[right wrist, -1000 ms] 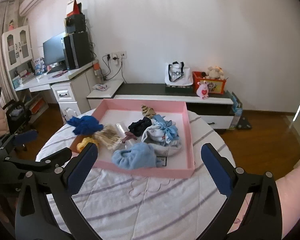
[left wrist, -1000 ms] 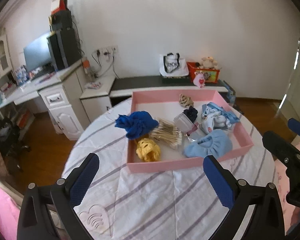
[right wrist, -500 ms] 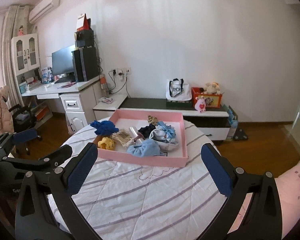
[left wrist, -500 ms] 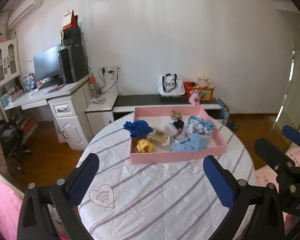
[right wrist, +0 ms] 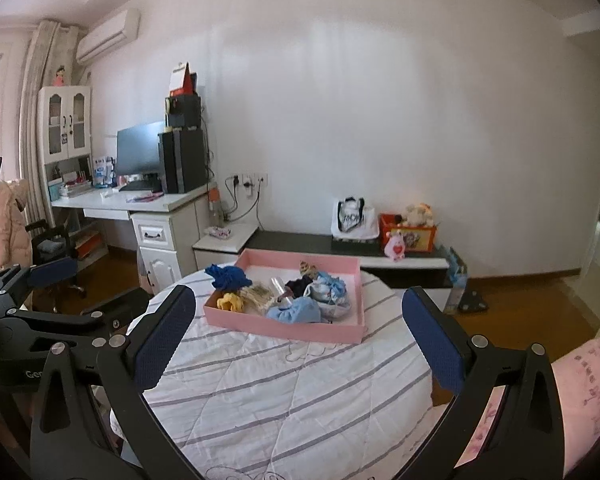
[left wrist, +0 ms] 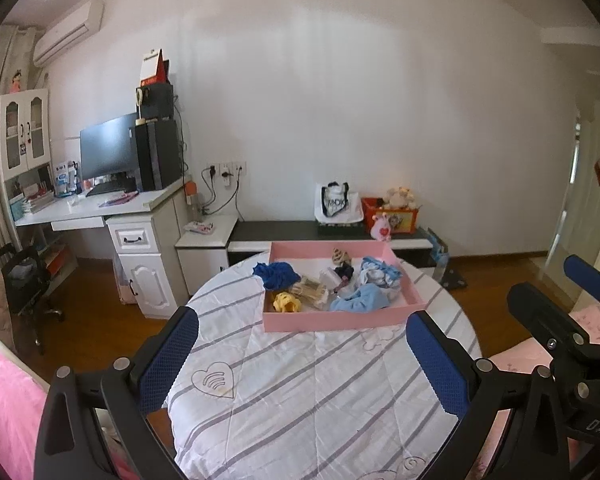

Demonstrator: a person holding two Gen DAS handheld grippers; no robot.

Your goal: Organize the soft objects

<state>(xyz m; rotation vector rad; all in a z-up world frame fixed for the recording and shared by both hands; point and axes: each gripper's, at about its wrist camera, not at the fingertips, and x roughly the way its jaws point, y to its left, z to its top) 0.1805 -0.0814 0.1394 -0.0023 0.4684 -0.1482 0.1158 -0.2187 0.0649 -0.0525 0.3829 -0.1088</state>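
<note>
our left tongs (left wrist: 300, 354) and right tongs (right wrist: 296, 338) gape wide and empty; we should approach the pink tray (right wrist: 280, 326) low, picking one soft piece cleanly.

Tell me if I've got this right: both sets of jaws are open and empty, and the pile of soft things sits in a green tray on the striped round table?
Nearly. The tray is pink, not green, as the left wrist view shows. The rest holds: left gripper and right gripper have open, empty jaws, and the soft things sit on the striped round table.
</note>
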